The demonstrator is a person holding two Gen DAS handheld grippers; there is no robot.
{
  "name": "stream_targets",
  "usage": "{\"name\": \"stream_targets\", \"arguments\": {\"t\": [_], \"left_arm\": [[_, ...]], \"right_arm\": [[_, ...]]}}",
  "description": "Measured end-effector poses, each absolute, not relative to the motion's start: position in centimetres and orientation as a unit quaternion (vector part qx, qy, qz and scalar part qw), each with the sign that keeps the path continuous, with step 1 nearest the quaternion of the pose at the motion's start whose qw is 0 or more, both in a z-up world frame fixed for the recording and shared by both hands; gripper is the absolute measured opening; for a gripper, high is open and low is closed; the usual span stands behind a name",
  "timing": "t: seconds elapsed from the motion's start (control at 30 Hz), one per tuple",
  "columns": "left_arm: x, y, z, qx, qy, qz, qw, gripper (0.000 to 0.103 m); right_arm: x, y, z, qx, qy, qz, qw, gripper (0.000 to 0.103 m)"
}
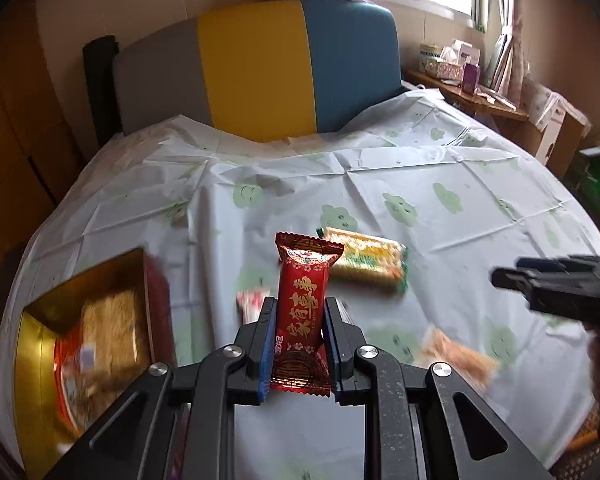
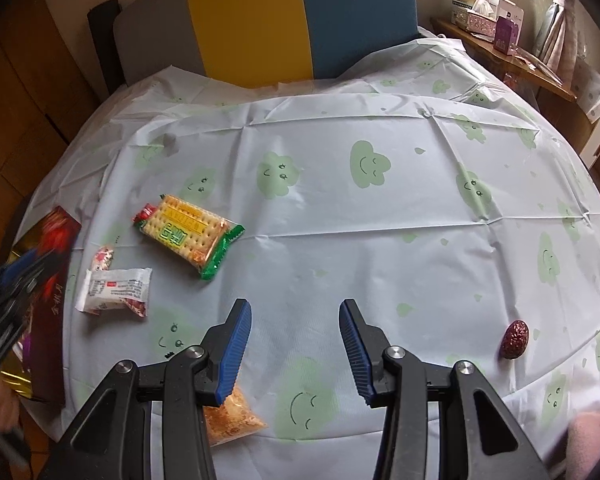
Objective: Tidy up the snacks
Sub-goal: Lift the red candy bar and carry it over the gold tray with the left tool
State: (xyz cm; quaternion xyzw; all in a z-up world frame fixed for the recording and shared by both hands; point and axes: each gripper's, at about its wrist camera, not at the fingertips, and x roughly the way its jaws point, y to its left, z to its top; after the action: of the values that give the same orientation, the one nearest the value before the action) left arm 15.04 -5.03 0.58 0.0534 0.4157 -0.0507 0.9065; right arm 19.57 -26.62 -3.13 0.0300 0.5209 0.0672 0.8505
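My left gripper (image 1: 300,312) is shut on a red snack packet with gold characters (image 1: 304,304) and holds it upright above the table. A red and gold box (image 1: 88,320) with snacks inside lies to its left. A cracker pack (image 1: 366,260) (image 2: 188,232) lies beyond. A white and red packet (image 2: 114,290) and a small pink packet (image 2: 104,258) lie near the box. An orange snack bag (image 2: 230,416) lies under my right gripper (image 2: 296,316), which is open and empty. A dark red wrapped date (image 2: 514,338) lies at the right.
The table has a white cloth with green smiley clouds (image 2: 364,208). A grey, yellow and blue chair back (image 1: 260,68) stands behind it. A wooden shelf with boxes (image 1: 460,76) is at the far right. My right gripper shows in the left wrist view (image 1: 556,284).
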Motion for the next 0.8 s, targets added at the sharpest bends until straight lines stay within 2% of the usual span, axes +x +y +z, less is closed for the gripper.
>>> {"name": "stream_targets", "arguments": {"t": [0.27,0.8], "left_arm": [[9.5,-3.9,1.6,0.06,0.386,-0.035,0.92,0.022],[4.6,-0.1,1.5,0.044,0.374,-0.012,0.926,0.022]], "right_arm": [[19.5,-26.2,-3.7,0.006,0.527,0.057,0.848,0.047],[19.4,-24.2,-4.7,-0.034,0.525,0.079,0.847,0.047]]}}
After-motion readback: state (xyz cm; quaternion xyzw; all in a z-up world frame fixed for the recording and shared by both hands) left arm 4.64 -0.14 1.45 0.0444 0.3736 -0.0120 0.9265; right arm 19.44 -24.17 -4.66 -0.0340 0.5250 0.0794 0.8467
